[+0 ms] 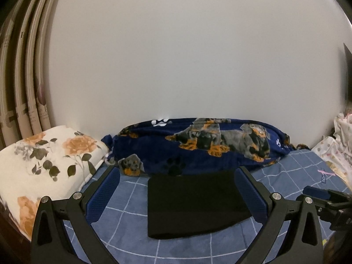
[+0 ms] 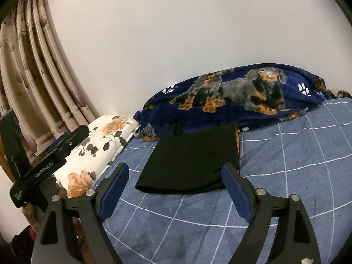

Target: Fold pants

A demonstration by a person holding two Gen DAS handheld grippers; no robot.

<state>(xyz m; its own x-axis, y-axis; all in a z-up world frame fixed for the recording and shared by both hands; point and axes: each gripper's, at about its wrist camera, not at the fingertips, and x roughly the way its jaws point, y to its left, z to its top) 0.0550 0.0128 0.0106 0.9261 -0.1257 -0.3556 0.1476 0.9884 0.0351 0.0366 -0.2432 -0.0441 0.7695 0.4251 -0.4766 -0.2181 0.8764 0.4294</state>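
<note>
Since the black pants (image 1: 193, 204) already lie in one neat, flat square on the blue checked bedsheet (image 2: 286, 165), the folding looks done or almost done. They sit just in front of the navy dog blanket (image 1: 209, 145), with their far edge touching it. I think they were put there because that part of the sheet is flat and has room.

One pair of pants is here, and it looks folded over at least once, because the near edge is thick and rounded. A thin strip of orange shows along the far right edge in the right wrist view; I cannot tell what it is.

Two grippers are here. The left gripper (image 1: 182, 195) has its two blue fingers spread wide, with nothing between them but air. It hangs above the pants, one finger on each side of the square. The right gripper (image 2: 176, 187) is spread wide too and holds nothing. It hangs just in front of the pants, a bit to their right. Both seem pulled back so the pants stay neat.

One white pillow with orange flowers (image 1: 46, 162) lies left of the dog blanket. One curtain (image 2: 35, 77) hangs behind that pillow. More light spotted bedding (image 1: 336, 147) is bunched up right of the dog blanket.
</note>
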